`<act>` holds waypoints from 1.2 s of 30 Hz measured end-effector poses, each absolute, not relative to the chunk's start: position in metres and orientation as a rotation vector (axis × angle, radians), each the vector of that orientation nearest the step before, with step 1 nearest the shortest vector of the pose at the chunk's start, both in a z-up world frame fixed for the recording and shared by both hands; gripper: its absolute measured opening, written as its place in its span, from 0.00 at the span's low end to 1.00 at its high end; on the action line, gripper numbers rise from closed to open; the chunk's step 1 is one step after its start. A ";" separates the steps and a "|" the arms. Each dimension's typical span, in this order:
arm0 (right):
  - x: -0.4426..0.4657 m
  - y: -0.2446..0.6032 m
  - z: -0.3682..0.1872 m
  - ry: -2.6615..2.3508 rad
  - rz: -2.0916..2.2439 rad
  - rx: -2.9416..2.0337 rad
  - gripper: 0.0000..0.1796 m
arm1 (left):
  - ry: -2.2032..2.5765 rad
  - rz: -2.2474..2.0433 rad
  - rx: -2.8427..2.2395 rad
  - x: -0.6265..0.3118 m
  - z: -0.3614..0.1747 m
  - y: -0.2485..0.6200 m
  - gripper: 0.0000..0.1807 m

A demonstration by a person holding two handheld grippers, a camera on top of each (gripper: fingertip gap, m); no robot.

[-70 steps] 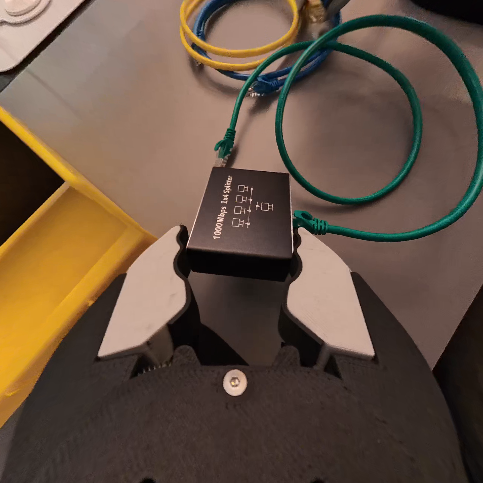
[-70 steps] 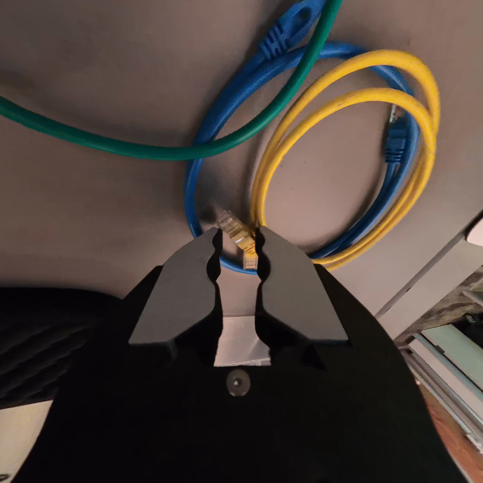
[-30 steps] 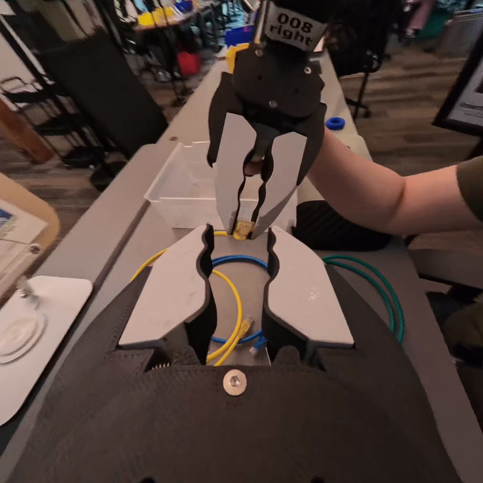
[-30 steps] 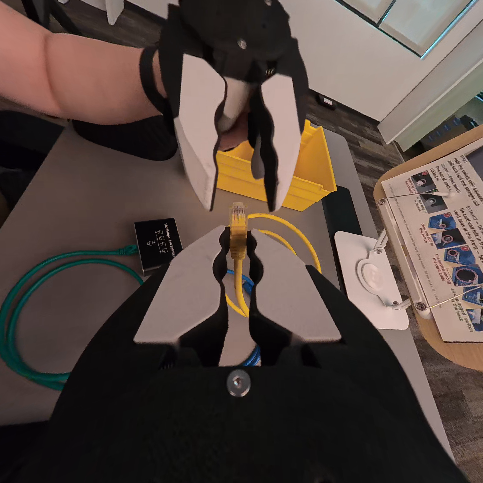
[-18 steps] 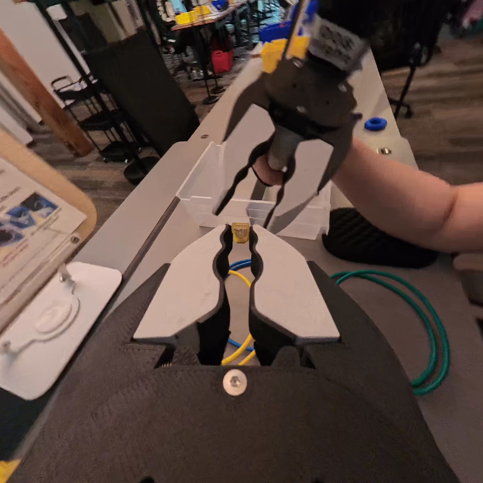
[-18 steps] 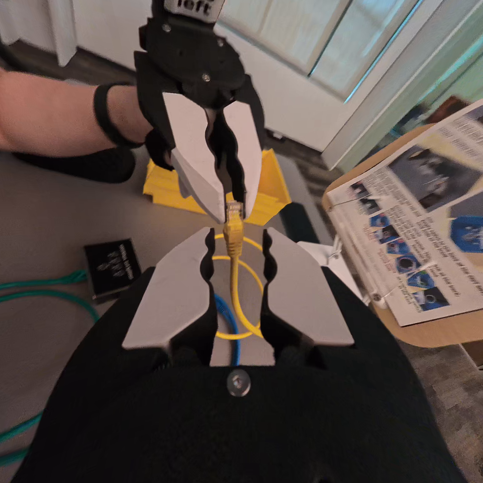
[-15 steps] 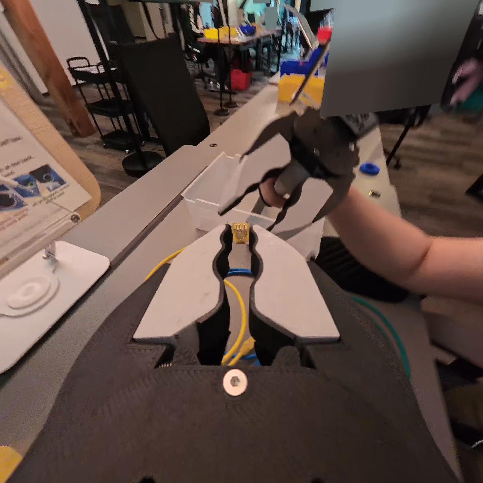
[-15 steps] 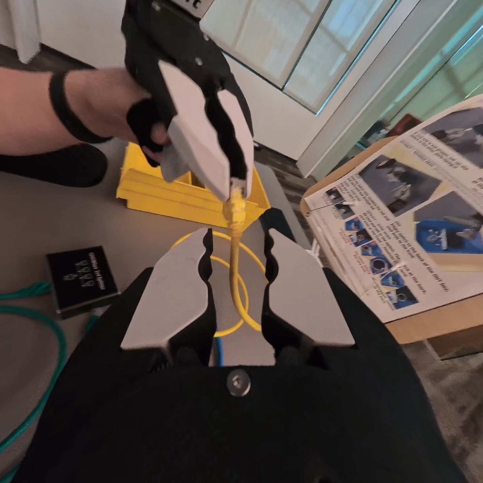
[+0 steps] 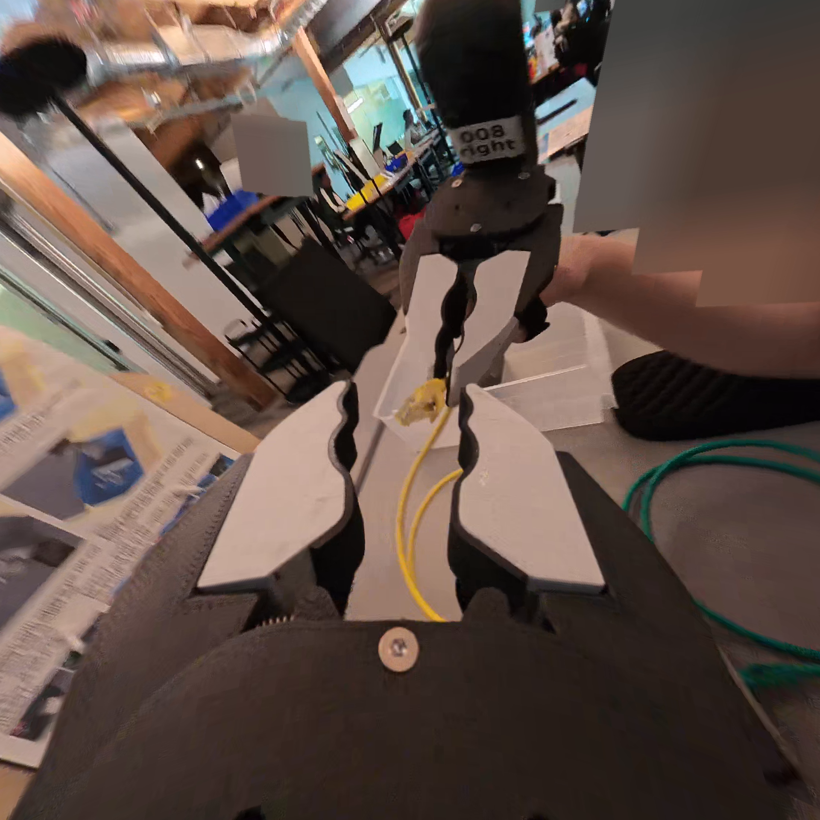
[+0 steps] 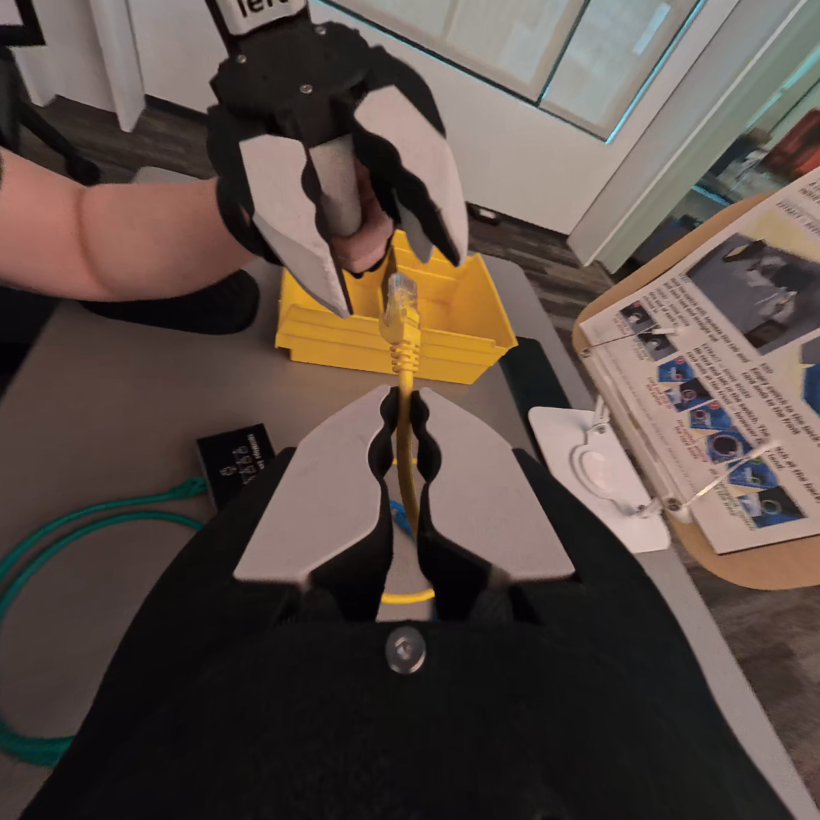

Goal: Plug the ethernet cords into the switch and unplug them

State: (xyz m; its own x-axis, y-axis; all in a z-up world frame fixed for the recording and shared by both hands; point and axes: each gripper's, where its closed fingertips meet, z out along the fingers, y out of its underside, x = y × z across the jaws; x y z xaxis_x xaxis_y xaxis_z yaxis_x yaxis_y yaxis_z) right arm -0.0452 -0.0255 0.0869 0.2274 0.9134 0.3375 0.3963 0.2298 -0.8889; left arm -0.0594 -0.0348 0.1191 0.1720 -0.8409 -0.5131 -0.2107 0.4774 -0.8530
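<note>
Right gripper (image 10: 403, 395) clamped on the yellow ethernet cord (image 10: 407, 466) just behind its boot, plug (image 10: 400, 306) sticking up and forward past the fingertips, clear of everything. Seen from the left wrist view, the same plug (image 9: 421, 401) angled down and to the left from the tips of the right gripper (image 9: 446, 381), cord (image 9: 406, 510) drooping in a loop to the grey surface (image 9: 732, 546) below.

Left gripper (image 9: 406, 395) empty, fingers spread apart, facing the plug from just in front (in the right wrist view its fingers (image 10: 293, 230) straddle open air above the plug, not touching it). Left gripper (image 10: 395, 293) raised off the surface, held in a hand.

Black switch (image 10: 237, 457) flat on the surface (image 10: 133, 399) to the left of the right gripper, well apart from both grippers. Green cord (image 10: 88, 519) plugged into the switch's near end, looping off to the left; same green cord (image 9: 710, 466) at right in the left wrist view. A bit of blue cord (image 10: 396, 517) just visible between the right gripper's fingers.

Yellow bin (image 10: 443, 328) beyond the plug, clear bin (image 9: 554, 386) behind the right gripper, printed instruction sheet on a stand (image 10: 719, 399) to the right.
</note>
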 end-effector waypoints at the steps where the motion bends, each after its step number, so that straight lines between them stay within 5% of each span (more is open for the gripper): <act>1: -0.046 -0.028 0.086 -1.374 0.599 -1.373 0.03 | 1.391 -0.529 -0.979 -0.057 0.118 -0.038 0.23; 11: -0.046 -0.033 0.089 -1.368 0.683 -1.363 0.03 | 1.529 -0.437 -0.965 -0.046 0.103 -0.036 0.11; 15: -0.032 -0.059 0.128 -1.337 0.685 -1.036 0.19 | 1.460 -0.523 -1.022 -0.052 0.126 -0.037 0.09; 22: 0.058 -0.060 0.205 -0.886 0.310 -0.648 0.15 | 1.449 -0.782 -1.141 -0.064 0.184 -0.056 0.09; 27: 0.042 -0.031 0.182 -0.911 0.202 -0.678 0.18 | 1.485 -1.035 -1.211 -0.046 0.215 -0.083 0.09; 36: 0.001 -0.073 0.186 -0.982 0.011 -0.437 0.18 | 1.502 -1.288 -1.513 -0.003 0.186 -0.078 0.08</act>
